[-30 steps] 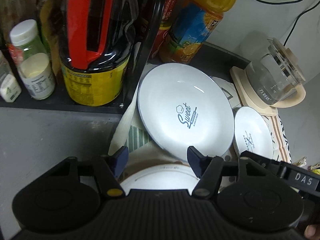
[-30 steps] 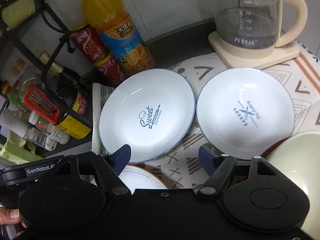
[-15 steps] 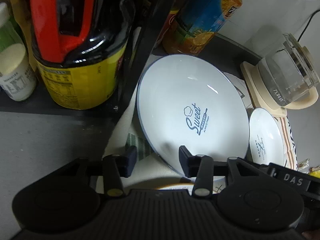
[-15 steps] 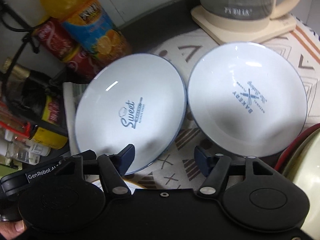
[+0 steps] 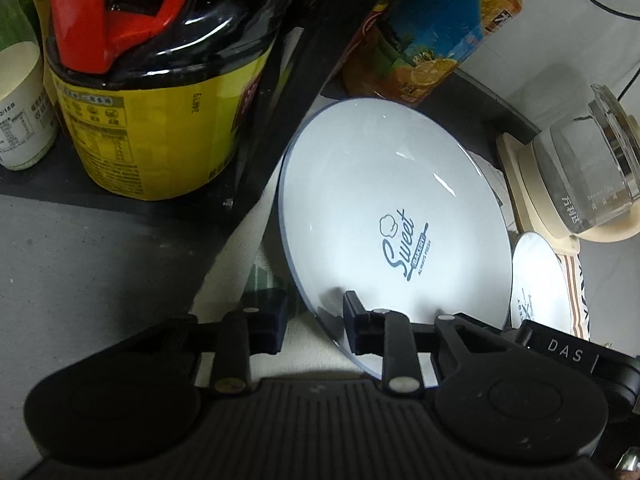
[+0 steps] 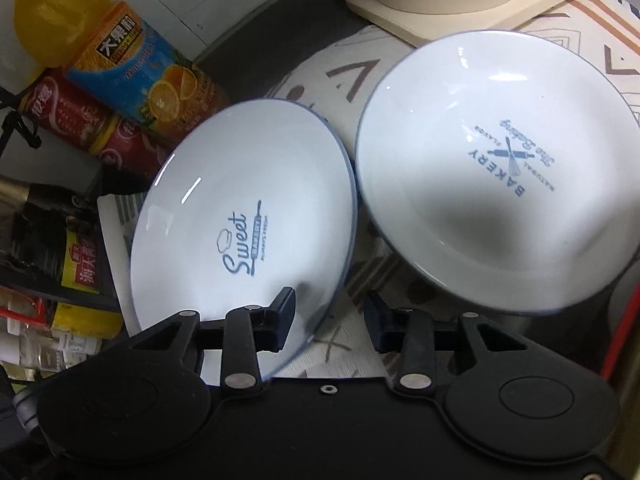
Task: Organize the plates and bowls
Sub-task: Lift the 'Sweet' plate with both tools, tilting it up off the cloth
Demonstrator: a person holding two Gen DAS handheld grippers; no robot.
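Both grippers closing on the Sweet plate [image 5: 384,216]: left gripper [image 5: 314,316] and right gripper [image 6: 330,318] straddling its near rim, seemingly not yet clamped. Next: pinch firmly, lift level.

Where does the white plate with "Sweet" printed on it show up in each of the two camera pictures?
Left wrist view: the Sweet plate fills centre-right, just beyond the fingers.
Right wrist view: the Sweet plate sits left of centre, beside the Bakery plate.
Shared landmark: the orange juice bottle stands behind it in both.
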